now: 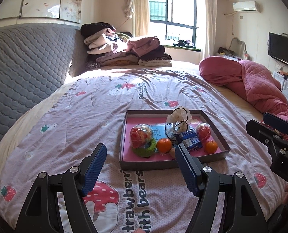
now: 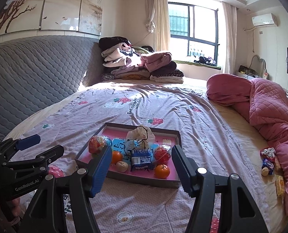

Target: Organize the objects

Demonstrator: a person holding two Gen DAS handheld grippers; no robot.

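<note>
Grey quilted headboard (image 2: 37, 68) fills the left of the right wrist view, and low at that edge the left gripper (image 2: 42, 144) hangs spread wide with nothing between its blue pads. Moving to centre frame, the shallow grey cardboard tray with a pink floor (image 2: 144, 180) sits on the lilac strawberry-print quilt (image 2: 182, 116), already well stocked: a round red-and-blue wrapped toy ball (image 2: 99, 144), two small orange mandarins (image 2: 162, 171), a tan walnut (image 2: 122, 166), a blue biscuit packet (image 2: 141, 159) and a cream drawstring pouch (image 2: 140, 136). Right in front, the right gripper (image 2: 142, 165) is released too, jaws apart and empty, framing the tray's near edge without touching it. Swing to the lower right of the frame and there's the unfinished business: a small cluster of loose snacks (image 2: 268, 160) and a yellow wrapped bar (image 2: 280, 185), lying just beside the rumpled pink quilted blanket (image 2: 270, 104), well apart from the tray. By my reckoning most is sorted, these stragglers remain.
</note>
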